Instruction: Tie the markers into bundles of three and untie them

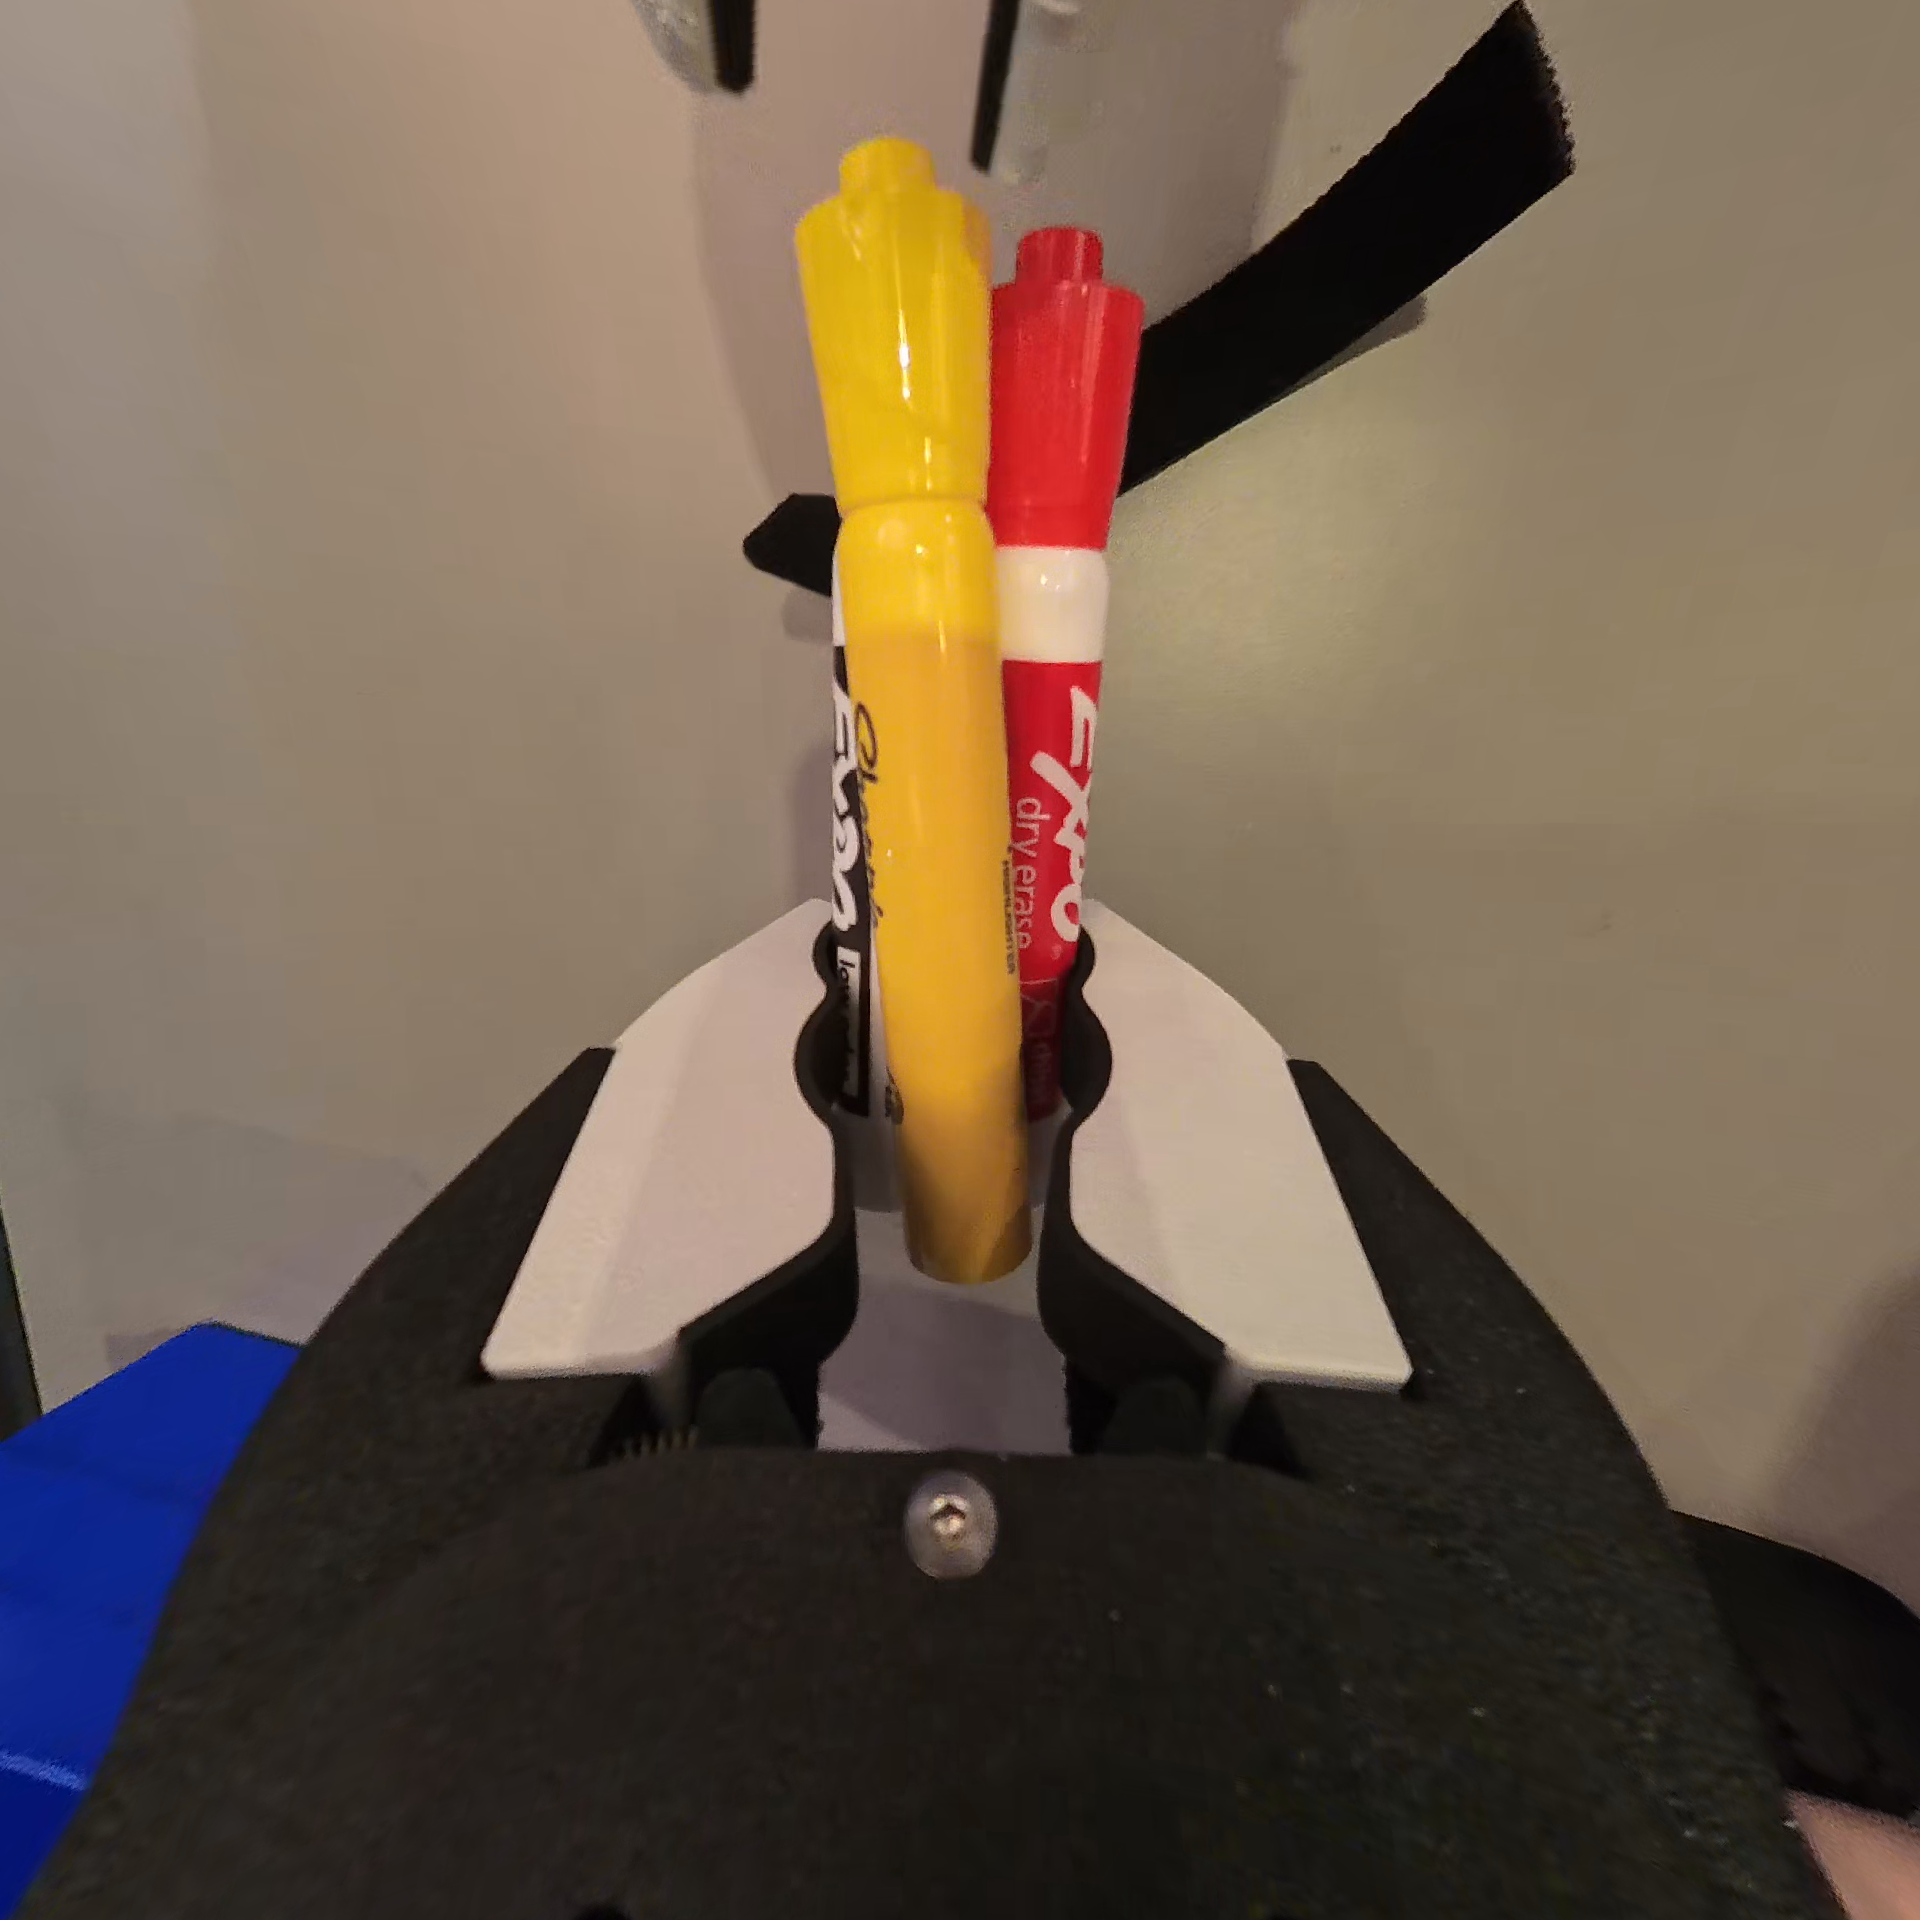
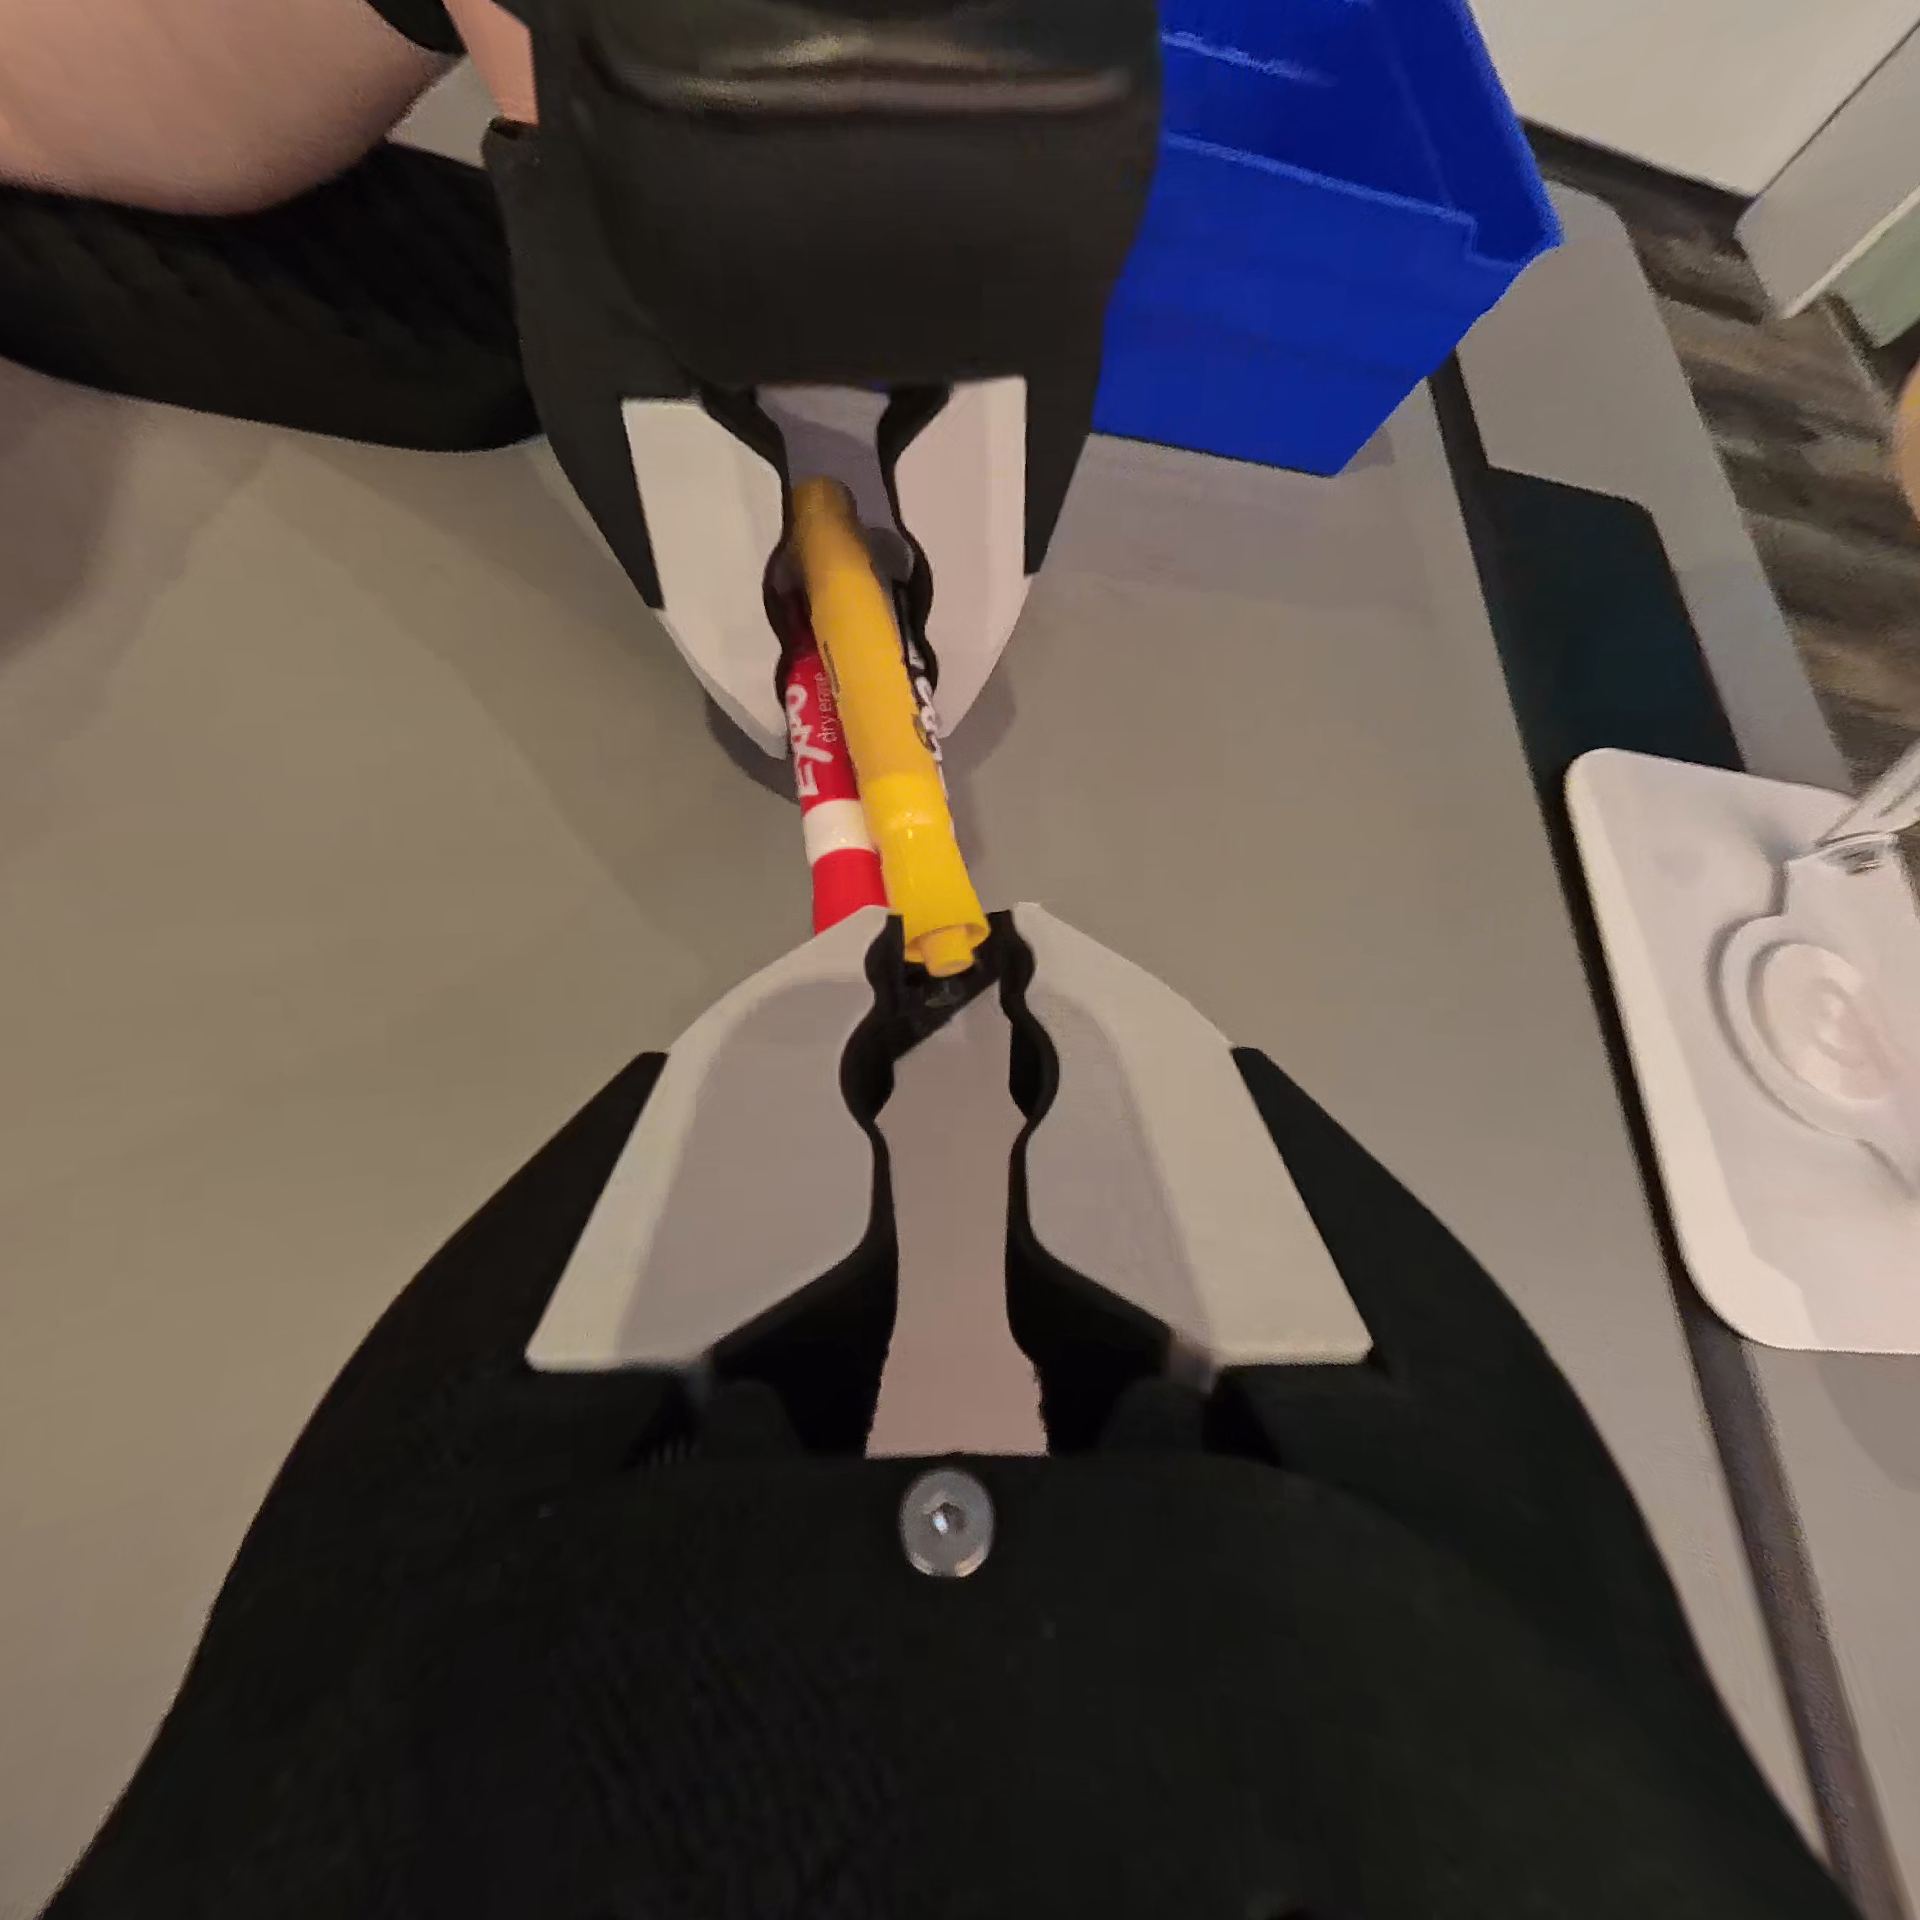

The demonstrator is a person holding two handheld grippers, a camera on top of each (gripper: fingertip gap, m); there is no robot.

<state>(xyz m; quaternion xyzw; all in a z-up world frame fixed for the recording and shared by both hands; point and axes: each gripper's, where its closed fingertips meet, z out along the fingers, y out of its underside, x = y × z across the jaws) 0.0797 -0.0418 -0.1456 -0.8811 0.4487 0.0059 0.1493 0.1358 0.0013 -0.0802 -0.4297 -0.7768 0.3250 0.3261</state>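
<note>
My left gripper [image 1: 951,935] is shut on three markers held side by side: a yellow marker [image 1: 925,727], a red marker [image 1: 1055,675] and a black-and-white marker [image 1: 847,852] mostly hidden behind the yellow one. A black hook-and-loop strap [image 1: 1330,291] passes behind the caps and lies out to the upper right, its end loose. The right wrist view shows the left gripper [image 2: 873,717] with the yellow marker [image 2: 883,748] and the red marker [image 2: 826,790] pointing at me. My right gripper [image 2: 945,925] is narrowly open, its tips at the yellow cap's end. It holds nothing that I can see.
A blue bin [image 2: 1299,260] stands behind the left gripper on the grey table [image 2: 312,831]. A white tray [image 2: 1662,1039] with a clear object sits at the right, beside a dark mat [image 2: 1590,644]. A person's hand [image 2: 208,104] shows at the upper left. There is about 10 cm between the tips of the two grippers.
</note>
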